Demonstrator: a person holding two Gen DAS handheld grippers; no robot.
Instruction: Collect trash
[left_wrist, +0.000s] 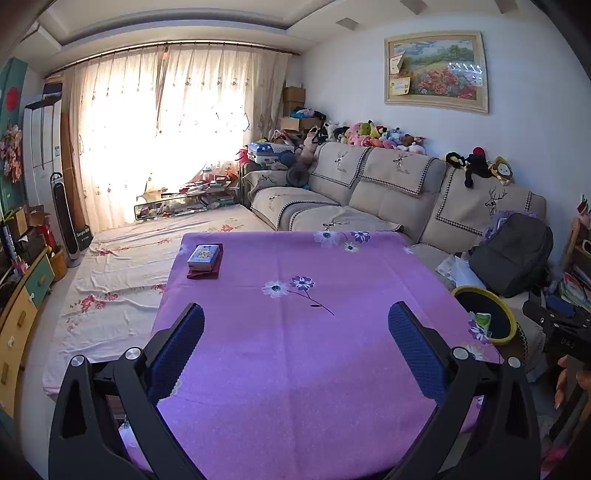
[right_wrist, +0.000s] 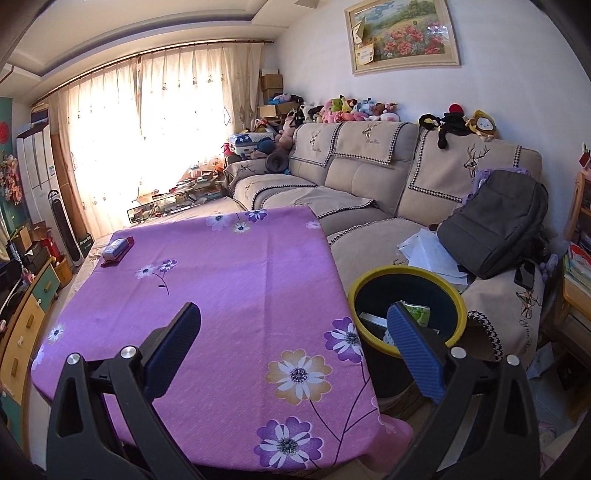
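A dark bin with a yellow rim (right_wrist: 406, 275) stands on the floor between the table's right edge and the sofa. It holds trash, among it a green-and-white packet (right_wrist: 419, 314). In the left wrist view the same bin (left_wrist: 508, 317) shows at the right, with the packet (left_wrist: 483, 322) inside. My right gripper (right_wrist: 295, 314) stands open and empty, one finger over the table, the other in front of the bin. My left gripper (left_wrist: 295, 315) is open and empty above the purple flowered tablecloth (left_wrist: 295, 369). The right gripper's body and a hand (left_wrist: 565, 376) show at the right edge.
A small box on a dark red book (left_wrist: 204, 260) lies at the table's far left corner. A beige sofa (right_wrist: 369, 173) runs along the right, bearing a grey backpack (right_wrist: 495, 236) and papers (right_wrist: 432, 254). A flowered sheet (left_wrist: 122, 266) covers the floor at left; drawers (left_wrist: 22, 306) line the left wall.
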